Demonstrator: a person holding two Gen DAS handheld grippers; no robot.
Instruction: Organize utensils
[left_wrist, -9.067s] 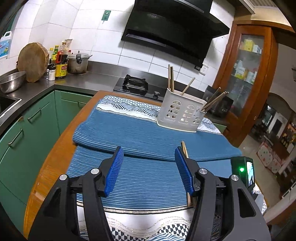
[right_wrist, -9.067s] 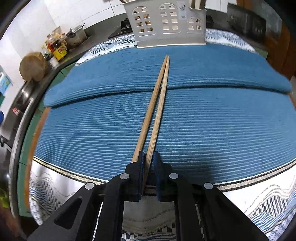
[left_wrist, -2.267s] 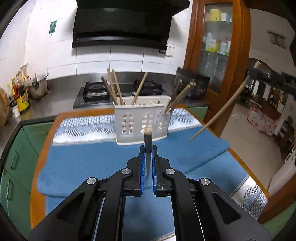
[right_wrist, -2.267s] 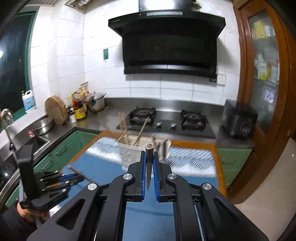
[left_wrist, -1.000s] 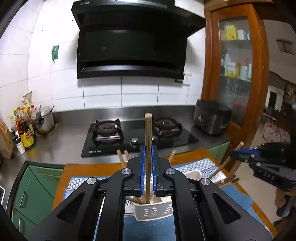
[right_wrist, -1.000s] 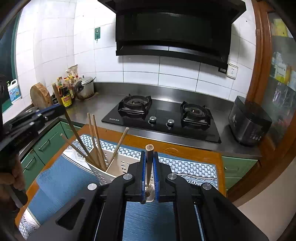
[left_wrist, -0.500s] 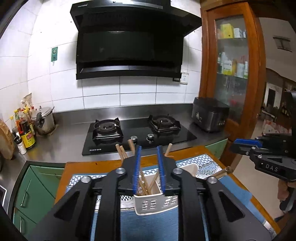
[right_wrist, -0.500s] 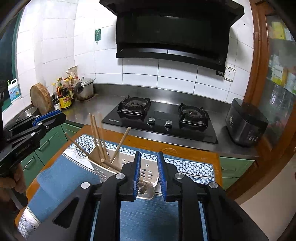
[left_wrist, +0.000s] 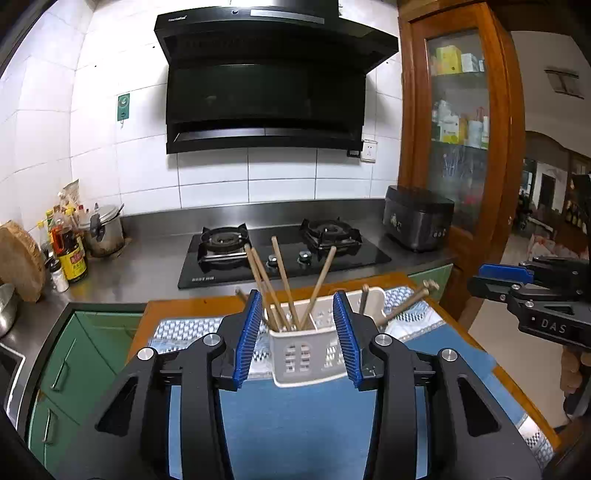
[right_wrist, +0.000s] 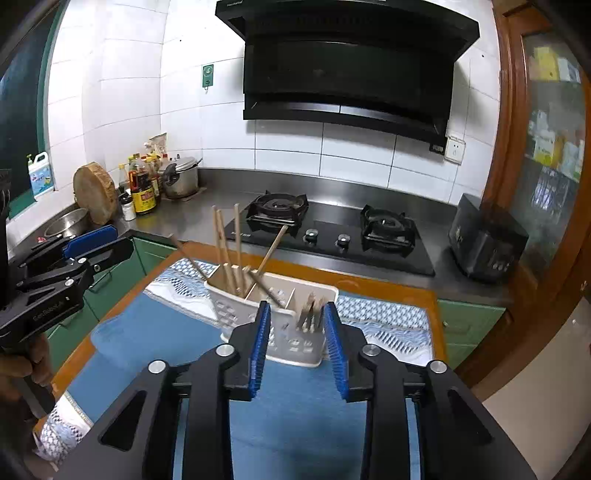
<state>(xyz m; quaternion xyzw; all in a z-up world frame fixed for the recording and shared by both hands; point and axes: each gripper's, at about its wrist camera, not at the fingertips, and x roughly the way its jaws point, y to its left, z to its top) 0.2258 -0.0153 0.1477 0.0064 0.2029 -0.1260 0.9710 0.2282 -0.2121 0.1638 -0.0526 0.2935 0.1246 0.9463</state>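
Note:
A white slotted utensil holder (left_wrist: 306, 350) stands on the blue cloth (left_wrist: 295, 424) at the table's far side. Several wooden chopsticks (left_wrist: 282, 284) lean in its left compartment, and more lean at its right end (left_wrist: 404, 304). My left gripper (left_wrist: 298, 338) is open and empty, above and in front of the holder's left compartment. My right gripper (right_wrist: 297, 349) is open and empty above the holder (right_wrist: 280, 325), over its right compartment, where chopsticks (right_wrist: 310, 312) stand. Each gripper shows in the other's view, the left one (right_wrist: 79, 249) and the right one (left_wrist: 495, 277).
A black gas hob (left_wrist: 280, 251) lies behind the table on a steel counter. Sauce bottles (left_wrist: 70, 251), a pot (left_wrist: 105, 230) and a round chopping block (left_wrist: 18, 262) stand at the left. A black appliance (left_wrist: 417, 221) and a wooden cabinet (left_wrist: 461, 147) are at the right.
Both grippers have opened wider. The chopstick each held a second ago now stands in the holder: the left one in the left compartment, the right one in the right compartment.

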